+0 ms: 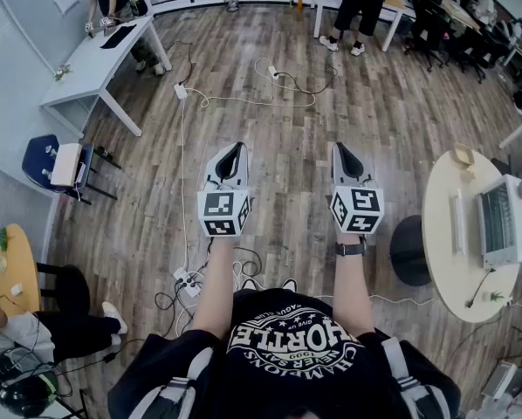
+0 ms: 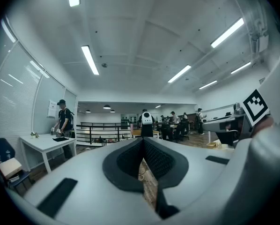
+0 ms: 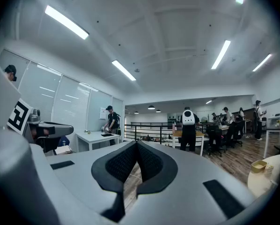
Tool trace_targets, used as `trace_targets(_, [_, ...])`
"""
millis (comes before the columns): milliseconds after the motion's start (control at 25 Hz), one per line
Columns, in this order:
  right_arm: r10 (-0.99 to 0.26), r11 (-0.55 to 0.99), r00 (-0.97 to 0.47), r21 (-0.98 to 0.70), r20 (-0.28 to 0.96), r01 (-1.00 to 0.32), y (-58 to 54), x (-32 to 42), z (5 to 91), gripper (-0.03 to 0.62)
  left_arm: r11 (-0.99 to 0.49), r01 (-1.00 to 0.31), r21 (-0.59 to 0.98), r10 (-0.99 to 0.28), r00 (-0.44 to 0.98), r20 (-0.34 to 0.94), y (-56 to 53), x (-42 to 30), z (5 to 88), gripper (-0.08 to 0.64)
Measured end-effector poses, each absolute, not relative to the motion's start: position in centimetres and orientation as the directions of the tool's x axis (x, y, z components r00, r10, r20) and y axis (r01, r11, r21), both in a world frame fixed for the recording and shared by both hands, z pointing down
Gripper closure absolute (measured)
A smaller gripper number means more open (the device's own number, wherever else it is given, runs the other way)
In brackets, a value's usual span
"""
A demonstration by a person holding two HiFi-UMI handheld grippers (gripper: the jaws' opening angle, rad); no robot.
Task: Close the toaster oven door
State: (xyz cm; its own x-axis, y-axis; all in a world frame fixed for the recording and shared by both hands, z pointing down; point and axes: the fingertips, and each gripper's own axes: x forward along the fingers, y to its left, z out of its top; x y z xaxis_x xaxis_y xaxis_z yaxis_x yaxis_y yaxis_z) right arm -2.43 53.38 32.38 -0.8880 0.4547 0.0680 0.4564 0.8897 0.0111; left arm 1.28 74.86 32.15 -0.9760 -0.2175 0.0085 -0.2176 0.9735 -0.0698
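I have both grippers held level above the wood floor (image 1: 287, 120), well to the left of the round table (image 1: 443, 256). The left gripper (image 1: 231, 154), the farther one from the table, has its jaws pressed together with nothing between them. The right gripper (image 1: 343, 151), nearer the table, is likewise closed and empty. On the table's right side sits the white toaster oven (image 1: 505, 221); I cannot tell how its door stands.
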Motion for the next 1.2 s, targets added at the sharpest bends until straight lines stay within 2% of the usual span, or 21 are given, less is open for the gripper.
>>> trace_targets(640, [0.469,0.883,-0.876,-0.086,0.117,0.461,51.2,-1.3,35.1,0.574,0.968,-0.244,-0.066,-0.239,-0.969,0.067,70.8,2.8,34.2,0.543])
trace_targets(1000, [0.365,0.931,-0.918,-0.084,0.154,0.356,48.8,-3.8,36.9,0.584,0.939,-0.34,-0.056,-0.333,-0.937,0.11,68.0,-2.5,36.7,0.543])
trace_targets(1200, [0.297,0.954,-0.947,-0.063,0.125,0.292,48.2,-6.9,35.5,0.585,0.927,-0.369,-0.059,-0.366,-0.929,0.059,67.8,-6.5,35.1,0.543])
